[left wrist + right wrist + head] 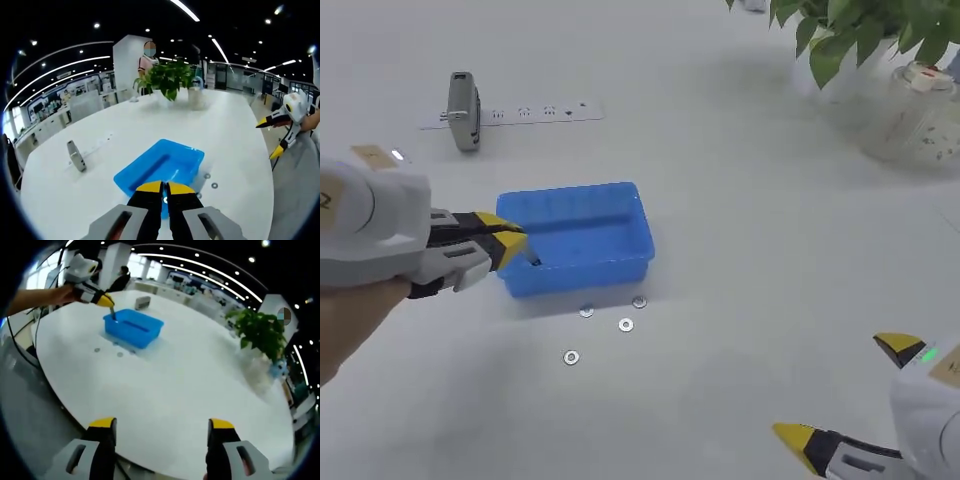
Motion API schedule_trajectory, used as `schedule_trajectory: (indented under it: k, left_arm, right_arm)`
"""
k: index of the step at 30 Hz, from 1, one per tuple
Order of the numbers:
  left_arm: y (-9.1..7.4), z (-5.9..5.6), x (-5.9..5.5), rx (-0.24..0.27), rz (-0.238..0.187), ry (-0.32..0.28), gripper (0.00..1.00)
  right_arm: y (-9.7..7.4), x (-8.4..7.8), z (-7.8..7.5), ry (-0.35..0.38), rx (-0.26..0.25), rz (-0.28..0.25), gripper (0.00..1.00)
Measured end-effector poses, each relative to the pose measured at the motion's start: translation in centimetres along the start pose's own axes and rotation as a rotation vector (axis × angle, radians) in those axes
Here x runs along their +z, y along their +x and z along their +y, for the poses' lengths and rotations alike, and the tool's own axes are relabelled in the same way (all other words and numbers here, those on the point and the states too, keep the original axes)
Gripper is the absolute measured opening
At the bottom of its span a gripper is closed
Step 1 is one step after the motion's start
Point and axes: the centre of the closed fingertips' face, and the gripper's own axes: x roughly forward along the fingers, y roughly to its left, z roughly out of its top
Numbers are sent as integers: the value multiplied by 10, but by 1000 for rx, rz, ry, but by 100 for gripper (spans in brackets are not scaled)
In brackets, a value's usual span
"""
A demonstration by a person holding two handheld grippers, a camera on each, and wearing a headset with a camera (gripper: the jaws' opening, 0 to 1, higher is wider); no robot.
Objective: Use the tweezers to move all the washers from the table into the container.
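At the eight o'clock corner of the container [582,277], my left tool [515,240] is clamped on the tweezers [532,259], whose tips dip just inside the blue wall. I judge this the release step, though I cannot tell whether the tips hold anything. Four washers [626,324] lie on the desk [740,250] just off the container's six o'clock side, one further out. Next I must lift the tips clear of the rim, swing to the nearest one and pinch its thin edge. My right tool [825,387], jaws wide apart and empty, hangs at four o'clock.
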Motion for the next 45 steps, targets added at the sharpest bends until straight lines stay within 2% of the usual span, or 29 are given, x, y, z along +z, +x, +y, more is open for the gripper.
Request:
schedule_trajectory:
  k: [11,19,23,32,39,45]
  left_arm:
    - [-12,-4,17,6,-28,26,0]
    - [-29,-11,46,15,-93,44,0]
    - [-36,-17,53,6,-121,27,0]
    - [-40,-43,46,-34,-114,1,0]
    - [-38,-68,42,-72,-101,-30,0]
    - [-36,-75,29,-91,-79,-51,0]
  right_arm:
    - [-1,-1,0,-4,-3,2,72]
    - [-1,-1,0,-3,-5,-3,71]
    - [-1,0,0,-4,-7,-6,71]
    - [-1,1,0,-3,-9,-10,71]
    - [-1,2,1,-6,-3,-13,71]
    - [0,2,1,-7,-3,-12,71]
